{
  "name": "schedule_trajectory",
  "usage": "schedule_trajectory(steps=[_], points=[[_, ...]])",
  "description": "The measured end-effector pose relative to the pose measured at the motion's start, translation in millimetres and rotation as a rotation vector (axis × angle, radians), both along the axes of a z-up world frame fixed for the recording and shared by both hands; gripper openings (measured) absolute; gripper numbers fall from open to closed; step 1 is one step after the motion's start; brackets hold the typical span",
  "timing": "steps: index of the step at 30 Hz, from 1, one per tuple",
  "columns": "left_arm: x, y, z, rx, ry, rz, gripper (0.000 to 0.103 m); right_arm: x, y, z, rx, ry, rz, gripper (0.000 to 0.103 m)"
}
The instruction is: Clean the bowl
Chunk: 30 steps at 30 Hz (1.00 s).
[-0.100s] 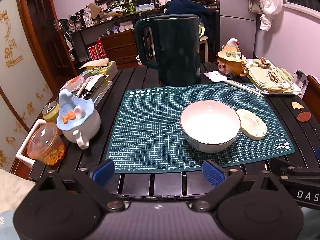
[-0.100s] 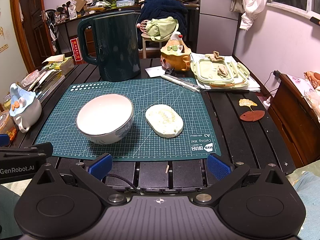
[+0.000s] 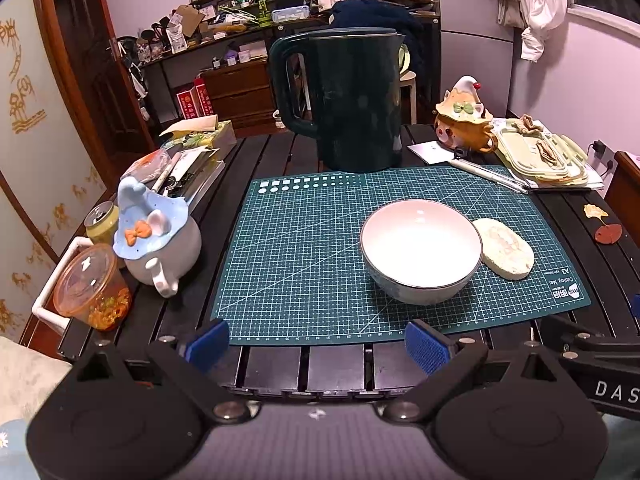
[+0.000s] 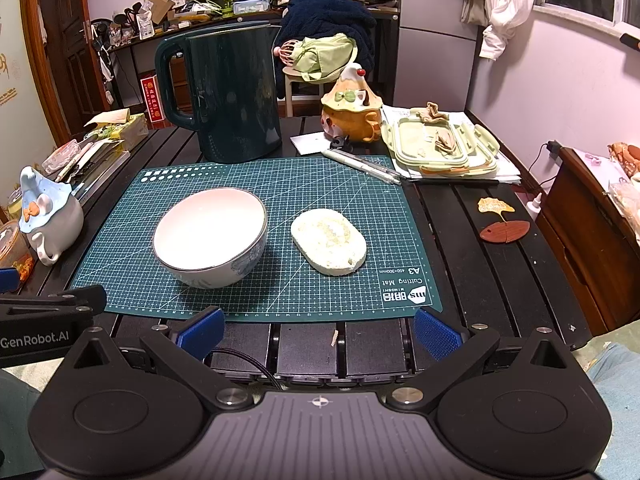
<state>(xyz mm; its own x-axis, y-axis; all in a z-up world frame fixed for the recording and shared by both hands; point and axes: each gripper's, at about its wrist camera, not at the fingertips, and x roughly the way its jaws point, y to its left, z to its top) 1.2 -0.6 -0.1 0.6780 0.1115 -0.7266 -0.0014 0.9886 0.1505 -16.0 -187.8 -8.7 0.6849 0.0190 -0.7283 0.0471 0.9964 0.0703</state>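
Note:
A white bowl (image 3: pixel 421 249) (image 4: pixel 210 236) with a blue-patterned outside stands upright on the green cutting mat (image 3: pixel 312 248) (image 4: pixel 248 292). Just to its right lies a pale oval sponge (image 3: pixel 507 254) (image 4: pixel 329 242). My left gripper (image 3: pixel 318 344) hovers at the table's near edge, open and empty, with the bowl ahead and a little right. At the same near edge my right gripper (image 4: pixel 320 330) is open wide too, nothing between its blue pads; the sponge lies straight ahead, the bowl ahead-left.
A dark green kettle (image 3: pixel 348 100) (image 4: pixel 228 92) stands behind the mat. A blue-lidded mug (image 3: pixel 158 240), a can and an orange cup (image 3: pixel 94 288) crowd the left. An orange lidded mug (image 4: pixel 352 108), food-box lids (image 4: pixel 440 140) and pens sit back right.

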Motion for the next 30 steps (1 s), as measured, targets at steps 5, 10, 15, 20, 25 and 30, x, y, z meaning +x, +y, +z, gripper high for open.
schedule_trajectory(steps=[5,10,15,20,25,30], points=[[1.5,-0.8,-0.3,-0.003,-0.004,0.001,0.095,0.1,-0.1,0.1,0.000,-0.001,0.001,0.102],[2.1,-1.6,1.2,-0.002,0.008,-0.001,0.095,0.3,-0.2,0.2,-0.001,-0.002,0.002,0.102],[2.8,-2.1,0.2,-0.002,0.010,-0.001,0.095,0.4,-0.3,0.3,-0.001,-0.003,0.002,0.102],[3.1,-1.9,0.2,-0.003,0.010,-0.002,0.095,-0.5,0.1,2.0,-0.001,-0.003,0.004,0.102],[5.5,-2.3,-2.0,-0.003,0.011,-0.002,0.095,0.7,-1.3,0.7,0.000,-0.002,0.004,0.102],[2.5,-1.3,0.9,-0.007,0.010,0.001,0.095,0.9,-2.0,0.1,0.001,-0.002,0.005,0.102]])
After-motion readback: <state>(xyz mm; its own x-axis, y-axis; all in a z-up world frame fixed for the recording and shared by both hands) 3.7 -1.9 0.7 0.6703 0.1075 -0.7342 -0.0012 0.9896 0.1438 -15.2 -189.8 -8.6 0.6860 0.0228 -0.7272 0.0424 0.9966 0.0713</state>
